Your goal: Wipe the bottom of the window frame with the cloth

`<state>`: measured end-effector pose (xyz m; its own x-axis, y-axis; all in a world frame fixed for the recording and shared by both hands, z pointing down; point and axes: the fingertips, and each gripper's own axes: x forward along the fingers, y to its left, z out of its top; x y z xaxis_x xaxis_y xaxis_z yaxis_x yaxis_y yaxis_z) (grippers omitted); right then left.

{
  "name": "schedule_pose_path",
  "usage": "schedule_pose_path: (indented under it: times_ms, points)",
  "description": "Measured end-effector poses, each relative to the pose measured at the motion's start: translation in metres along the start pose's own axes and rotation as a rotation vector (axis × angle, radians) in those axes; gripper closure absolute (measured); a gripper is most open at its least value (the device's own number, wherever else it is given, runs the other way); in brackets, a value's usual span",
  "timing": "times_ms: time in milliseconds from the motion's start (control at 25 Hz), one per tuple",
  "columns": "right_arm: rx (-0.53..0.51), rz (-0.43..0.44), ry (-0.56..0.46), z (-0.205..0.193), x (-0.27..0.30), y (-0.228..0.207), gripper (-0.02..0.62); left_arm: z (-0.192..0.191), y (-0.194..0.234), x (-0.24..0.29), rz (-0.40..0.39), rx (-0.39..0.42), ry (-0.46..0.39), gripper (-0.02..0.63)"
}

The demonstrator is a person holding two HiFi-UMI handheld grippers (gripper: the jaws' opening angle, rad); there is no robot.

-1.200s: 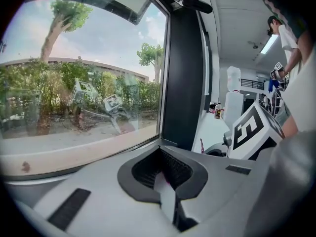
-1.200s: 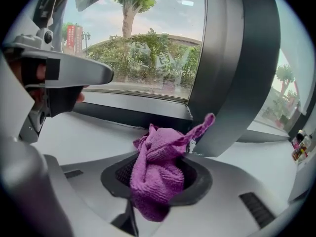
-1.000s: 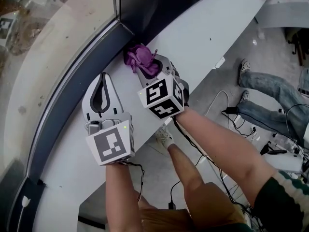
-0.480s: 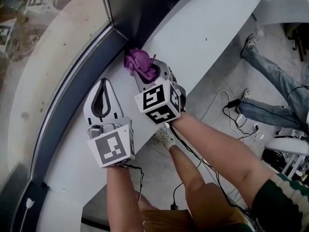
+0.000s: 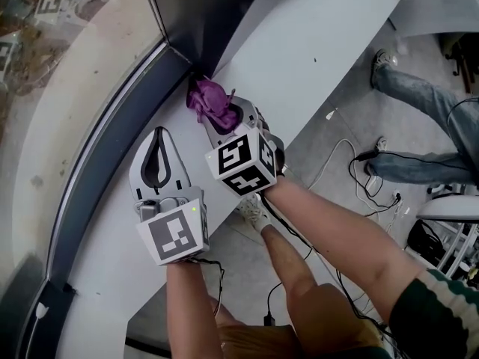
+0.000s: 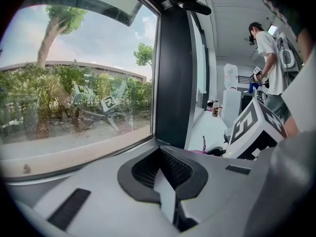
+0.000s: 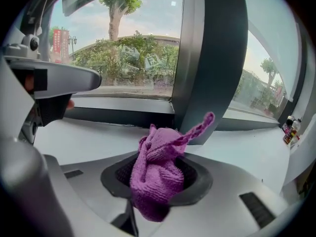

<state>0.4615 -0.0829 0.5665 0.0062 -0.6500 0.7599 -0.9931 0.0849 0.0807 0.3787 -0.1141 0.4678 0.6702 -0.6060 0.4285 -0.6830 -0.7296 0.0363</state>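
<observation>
Nearest, in the head view: two bare forearms [image 5: 337, 230] stretched out above a grey floor [image 5: 318, 163]. Left gripper [image 5: 159, 134] lying on the white sill [image 5: 322, 51], tongs pressed together on nothing. Same closed, empty pinch in the left gripper view [image 6: 165, 191], with the neighbouring tool's marker cube [image 6: 254, 130] looming at right.

Just beside and slightly ahead, right gripper [image 5: 224, 118] clamped on a bunched purple cloth [image 5: 208, 99]. Seen from the right gripper view, cloth [image 7: 155, 177] bulging up out of the dark pads of the right gripper [image 7: 148, 201], one loose corner sticking up and to the right.

Cloth pushed into the corner at the foot of the dark upright post [image 5: 209, 13], right at the bottom rail of the window frame [image 5: 112, 140]. Actual contact with the rail not clear from any view.

Beyond the rail, curved glass [image 5: 67, 88], then pale paving, shrubs and trees [image 7: 118, 4] outside. Off to the right on the floor, cables [image 5: 364, 157] and the jeans-clad legs of another person [image 5: 419, 99].
</observation>
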Motion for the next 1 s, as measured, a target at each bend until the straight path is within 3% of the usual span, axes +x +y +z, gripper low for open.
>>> schedule_pose_path:
  times_ms: [800, 1000]
  points:
    - [-0.006, 0.091, 0.028, -0.048, -0.022, 0.012, 0.443, -0.027, -0.031, -0.023, 0.053, -0.029, 0.038, 0.603]
    - [-0.001, 0.100, 0.039, -0.062, -0.028, 0.011, 0.443, -0.039, -0.050, -0.031, 0.027, -0.028, 0.069, 0.603]
